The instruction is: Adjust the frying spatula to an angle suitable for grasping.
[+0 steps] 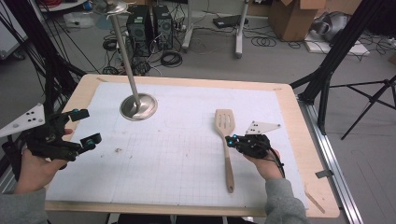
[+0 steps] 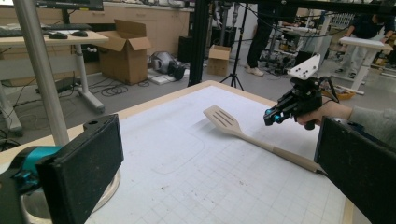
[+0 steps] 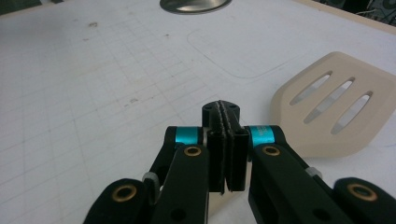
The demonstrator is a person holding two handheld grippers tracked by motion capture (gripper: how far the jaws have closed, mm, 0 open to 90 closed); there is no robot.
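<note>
Two grippers, left gripper (image 1: 81, 127) fingers spread, right gripper (image 1: 229, 139) fingers closed empty beside wooden spatula (image 1: 226, 140)

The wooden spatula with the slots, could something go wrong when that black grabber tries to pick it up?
Perhaps two things. The right gripper hangs beside the pale wooden slotted spatula with its jaws pressed shut, so it might just knock the spatula aside across the white gridded mat unless they open first. Also, the spatula lies flat, so jaws may scrape the mat and slip off the thin handle.
</note>
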